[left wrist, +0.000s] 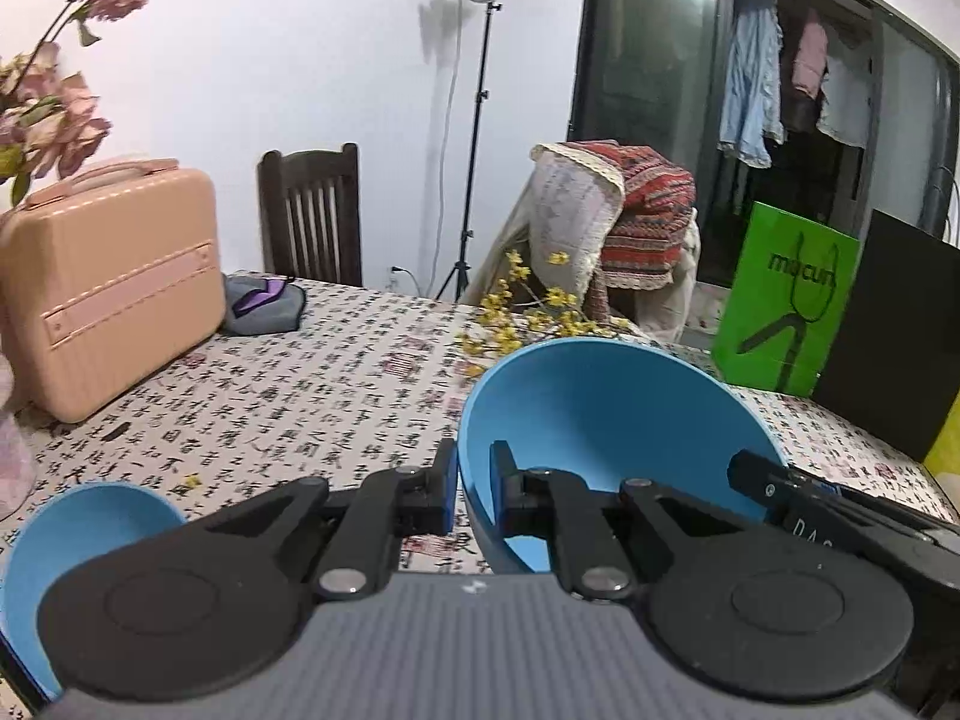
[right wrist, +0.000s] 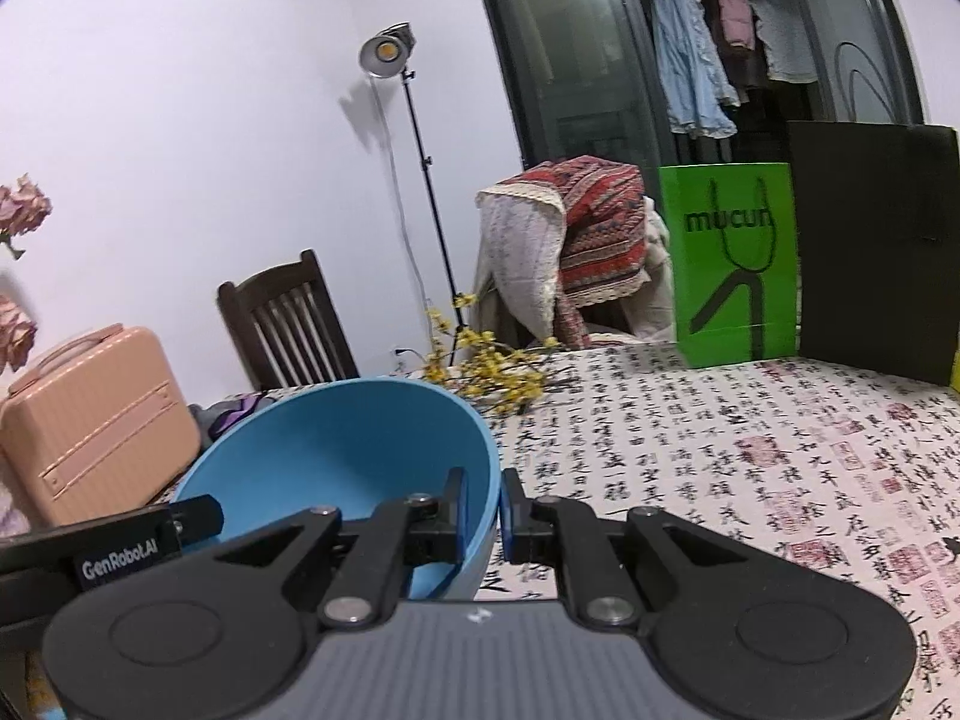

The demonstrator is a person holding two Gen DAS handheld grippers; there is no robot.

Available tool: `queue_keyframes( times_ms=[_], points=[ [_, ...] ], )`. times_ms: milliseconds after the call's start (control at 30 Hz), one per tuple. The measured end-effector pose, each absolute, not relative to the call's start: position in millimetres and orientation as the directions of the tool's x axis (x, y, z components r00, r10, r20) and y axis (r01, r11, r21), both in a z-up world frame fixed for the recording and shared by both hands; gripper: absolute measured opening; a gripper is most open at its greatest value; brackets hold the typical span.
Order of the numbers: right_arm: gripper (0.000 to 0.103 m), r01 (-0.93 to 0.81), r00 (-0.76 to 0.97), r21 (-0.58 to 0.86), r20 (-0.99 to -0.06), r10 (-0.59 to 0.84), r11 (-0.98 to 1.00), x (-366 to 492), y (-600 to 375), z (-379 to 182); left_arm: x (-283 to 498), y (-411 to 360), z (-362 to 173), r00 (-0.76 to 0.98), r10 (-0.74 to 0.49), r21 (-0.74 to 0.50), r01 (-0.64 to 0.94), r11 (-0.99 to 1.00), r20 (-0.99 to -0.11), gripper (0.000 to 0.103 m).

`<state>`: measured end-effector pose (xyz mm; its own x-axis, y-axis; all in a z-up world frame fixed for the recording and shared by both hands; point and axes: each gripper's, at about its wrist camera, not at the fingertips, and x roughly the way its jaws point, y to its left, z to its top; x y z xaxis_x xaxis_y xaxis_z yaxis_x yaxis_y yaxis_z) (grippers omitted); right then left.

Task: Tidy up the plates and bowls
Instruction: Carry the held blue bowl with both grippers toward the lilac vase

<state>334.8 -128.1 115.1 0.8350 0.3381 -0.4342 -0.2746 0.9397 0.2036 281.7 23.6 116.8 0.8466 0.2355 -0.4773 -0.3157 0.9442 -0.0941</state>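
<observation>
Bowl (left wrist: 606, 414), large and blue, is hanging tilted above the counter (left wrist: 312, 396), pinched by both grippers at opposite sides of its rim. Left gripper (left wrist: 474, 492) fingers are clamping narrow on the rim's left edge; right gripper (right wrist: 483, 516) fingers are doing the same on the right edge. Judgement: task is sitting early to midway, with this bowl in carriage and not yet placed. Left wrist view is showing a second, smaller blue bowl (left wrist: 78, 534) low at the left, likely the stacking partner; right wrist view is missing it, showing instead open counter toward the green bag (right wrist: 729, 264). No plates are showing.
</observation>
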Motion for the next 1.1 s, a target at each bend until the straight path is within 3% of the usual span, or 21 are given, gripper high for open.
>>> queue_keyframes(
  times_ms=[1100],
  points=[
    [0.011,-0.436,0.767,0.198,-0.429,0.477,0.878,313,-41,122,235,98,124,0.800,0.373,-0.112,-0.473,0.874,-0.470,0.011]
  ],
)
